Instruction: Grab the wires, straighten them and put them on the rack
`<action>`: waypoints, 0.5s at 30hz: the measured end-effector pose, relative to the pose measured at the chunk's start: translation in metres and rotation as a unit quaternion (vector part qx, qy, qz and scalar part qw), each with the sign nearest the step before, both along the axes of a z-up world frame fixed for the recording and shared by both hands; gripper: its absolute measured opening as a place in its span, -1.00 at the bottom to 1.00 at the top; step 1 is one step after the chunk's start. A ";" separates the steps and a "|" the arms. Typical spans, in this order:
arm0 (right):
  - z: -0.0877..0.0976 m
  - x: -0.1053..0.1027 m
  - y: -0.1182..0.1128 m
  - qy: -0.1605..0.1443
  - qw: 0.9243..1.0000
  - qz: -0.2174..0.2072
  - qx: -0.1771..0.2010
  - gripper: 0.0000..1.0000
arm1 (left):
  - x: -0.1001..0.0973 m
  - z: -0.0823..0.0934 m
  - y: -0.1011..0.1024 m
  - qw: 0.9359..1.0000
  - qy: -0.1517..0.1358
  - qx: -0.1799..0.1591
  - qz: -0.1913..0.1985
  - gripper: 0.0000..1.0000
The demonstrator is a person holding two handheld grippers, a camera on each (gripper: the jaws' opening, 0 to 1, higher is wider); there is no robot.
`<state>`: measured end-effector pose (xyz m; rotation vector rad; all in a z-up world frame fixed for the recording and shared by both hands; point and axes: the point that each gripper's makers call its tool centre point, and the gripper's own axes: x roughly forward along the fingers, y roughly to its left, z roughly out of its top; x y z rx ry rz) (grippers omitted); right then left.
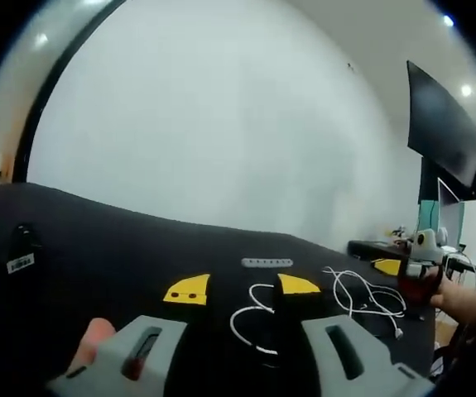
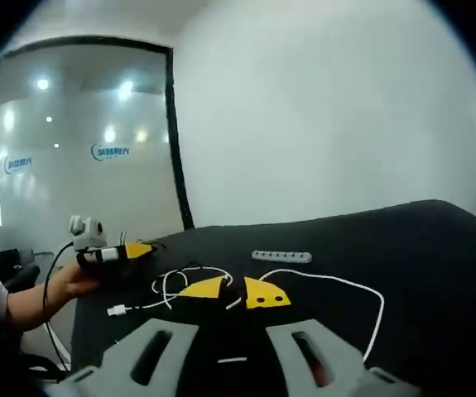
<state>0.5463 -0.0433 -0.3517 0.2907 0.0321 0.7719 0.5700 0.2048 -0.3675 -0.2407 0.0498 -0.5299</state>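
Observation:
My left gripper (image 1: 243, 288) is open low over the black table (image 1: 97, 248), its yellow-tipped jaws wide apart. A looped white wire (image 1: 250, 318) lies on the table between them. A second tangled white wire (image 1: 370, 296) lies to the right, near my right gripper (image 1: 420, 273) and the hand holding it. The small grey rack (image 1: 266, 263) lies beyond the tips. In the right gripper view my right gripper (image 2: 236, 291) has its yellow tips nearly together, and a long white wire (image 2: 337, 283) runs into the gap. Another white wire (image 2: 171, 283) lies left, toward my left gripper (image 2: 109, 252). The rack (image 2: 281, 256) sits ahead.
A plain white wall rises behind the table. A dark monitor (image 1: 443, 132) and a cluttered desk stand at the far right. A small black device with a label (image 1: 22, 248) rests on the table's left part. A glass partition (image 2: 72, 149) stands beyond the table's left end.

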 end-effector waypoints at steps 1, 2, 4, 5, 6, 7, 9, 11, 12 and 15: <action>0.004 0.002 -0.004 0.009 1.000 -0.002 0.017 -0.90 | 0.000 0.000 -0.001 1.000 0.000 0.000 -0.001 -0.45; 0.012 0.005 -0.009 0.001 1.000 -0.010 0.028 -0.92 | -0.001 0.000 -0.001 1.000 0.000 0.001 -0.002 -0.45; 0.032 0.006 -0.016 -0.007 0.998 -0.020 0.058 -0.96 | 0.000 -0.001 -0.002 1.000 0.000 0.007 -0.002 -0.45; 0.049 0.009 -0.022 0.001 0.996 -0.033 0.078 -0.99 | 0.001 -0.001 -0.001 1.000 -0.001 0.009 -0.002 -0.45; 0.058 0.016 -0.032 0.022 0.994 -0.066 0.084 -1.00 | 0.001 -0.002 -0.001 1.000 0.000 0.013 -0.003 -0.45; 0.073 0.020 -0.036 0.023 0.993 -0.078 0.091 -1.00 | 0.000 -0.001 -0.002 1.000 0.000 0.015 -0.003 -0.46; 0.119 0.016 -0.029 -0.003 0.992 -0.048 0.118 -1.00 | -0.002 0.015 0.005 0.999 -0.030 0.001 0.017 -0.50; 0.137 0.015 -0.018 -0.017 0.998 -0.048 0.046 -1.00 | -0.008 0.027 -0.001 0.999 -0.046 -0.028 -0.003 -0.50; 0.138 0.014 -0.005 -0.037 0.998 -0.041 -0.017 -1.00 | -0.009 0.026 -0.002 0.999 -0.048 -0.023 -0.005 -0.50; 0.107 0.026 0.029 -0.050 0.987 -0.007 -0.152 -0.84 | -0.009 0.013 -0.011 0.999 -0.030 0.002 -0.024 -0.50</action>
